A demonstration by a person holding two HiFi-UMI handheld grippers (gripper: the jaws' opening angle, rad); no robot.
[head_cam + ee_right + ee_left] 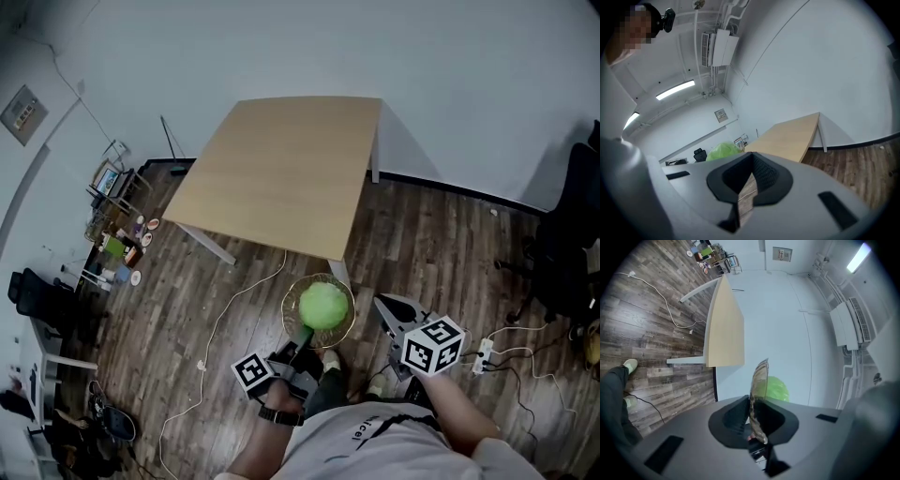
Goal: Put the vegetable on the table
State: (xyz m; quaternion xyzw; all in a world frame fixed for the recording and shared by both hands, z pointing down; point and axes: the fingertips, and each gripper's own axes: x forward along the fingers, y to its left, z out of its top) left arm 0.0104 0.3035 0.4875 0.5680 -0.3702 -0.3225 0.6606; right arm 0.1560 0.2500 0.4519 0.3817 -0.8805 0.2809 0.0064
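**Desk:** What fills your view?

**Operator:** Mostly the dark plank floor (450,244). The pale wooden worktop (281,178) stands on it, ahead of me.

**Desk:** And the vegetable?

**Operator:** The green cabbage (323,305) sits in a shallow glass bowl (287,323). I'm holding the bowl in the air over the floor, just short of the worktop's near corner. It isn't above the worktop.

**Desk:** Which gripper has it?

**Operator:** My left gripper (302,339). Its jaws are clamped on the near rim of the bowl. In the left gripper view the rim runs edge-on between them, with the cabbage behind it.

**Desk:** The right one?

**Operator:** My right gripper (382,302) is just to the right of the bowl and doesn't touch it. Its jaws meet at the tips, with nothing between them.
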